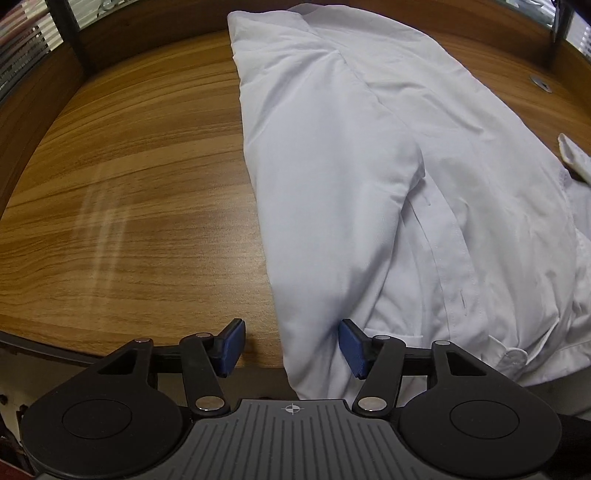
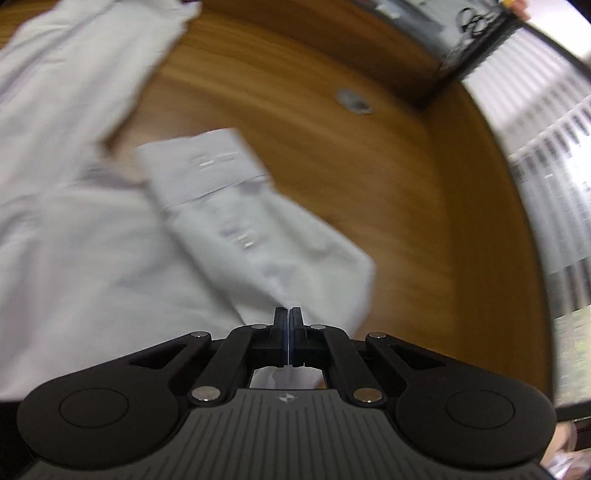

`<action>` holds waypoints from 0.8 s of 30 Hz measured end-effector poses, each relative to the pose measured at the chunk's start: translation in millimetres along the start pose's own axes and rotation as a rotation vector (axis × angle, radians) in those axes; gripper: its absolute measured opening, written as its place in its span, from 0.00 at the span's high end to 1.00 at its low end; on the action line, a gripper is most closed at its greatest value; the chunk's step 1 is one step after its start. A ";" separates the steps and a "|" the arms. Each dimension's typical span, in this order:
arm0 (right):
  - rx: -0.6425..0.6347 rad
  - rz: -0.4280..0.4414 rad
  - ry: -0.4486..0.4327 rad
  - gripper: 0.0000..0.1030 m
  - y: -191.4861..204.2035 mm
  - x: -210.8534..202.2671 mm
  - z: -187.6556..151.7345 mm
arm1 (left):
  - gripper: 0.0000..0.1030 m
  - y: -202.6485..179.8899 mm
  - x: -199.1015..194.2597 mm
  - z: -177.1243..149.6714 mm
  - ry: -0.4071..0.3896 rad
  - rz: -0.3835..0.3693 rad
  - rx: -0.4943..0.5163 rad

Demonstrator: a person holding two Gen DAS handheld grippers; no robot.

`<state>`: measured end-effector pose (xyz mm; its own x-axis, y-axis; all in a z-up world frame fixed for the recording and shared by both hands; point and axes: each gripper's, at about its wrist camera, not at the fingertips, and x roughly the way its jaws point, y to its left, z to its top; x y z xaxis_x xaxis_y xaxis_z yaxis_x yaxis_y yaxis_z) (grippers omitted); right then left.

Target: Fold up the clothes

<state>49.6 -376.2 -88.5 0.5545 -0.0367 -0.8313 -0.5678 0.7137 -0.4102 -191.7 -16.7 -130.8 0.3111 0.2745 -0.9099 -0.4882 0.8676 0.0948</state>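
A white button shirt [image 1: 388, 166] lies on the wooden table [image 1: 129, 184], its left side folded over the body. My left gripper [image 1: 291, 345] is open at the table's near edge, its blue pads either side of the folded fabric's lower end, not closed on it. In the right wrist view the image is blurred by motion. My right gripper [image 2: 288, 314] is shut on the white sleeve [image 2: 258, 229], whose buttoned cuff [image 2: 207, 158] points away over the table. The shirt body [image 2: 74, 184] lies to its left.
A round metal cable grommet [image 1: 541, 83] is set in the table at the back right, and it also shows in the right wrist view [image 2: 352, 99]. A raised wooden back panel [image 1: 155, 29] and window blinds [image 2: 554, 166] border the table.
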 end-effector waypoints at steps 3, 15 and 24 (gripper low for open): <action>-0.046 -0.093 -0.004 1.00 -23.1 19.1 9.9 | 0.42 -4.0 -2.4 -1.1 -0.003 0.028 0.009; -0.053 -0.165 0.128 0.98 -74.2 106.0 25.6 | 0.42 7.1 -2.1 3.7 0.040 0.179 -0.097; 0.069 -0.084 0.018 0.40 -74.9 53.2 22.3 | 0.42 -3.5 -40.1 7.2 -0.033 0.074 -0.081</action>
<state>135.2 -416.1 -93.7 0.5873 -0.1108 -0.8017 -0.4759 0.7540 -0.4528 -196.6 -27.7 -91.7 0.2982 0.3512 -0.8875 -0.5750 0.8083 0.1267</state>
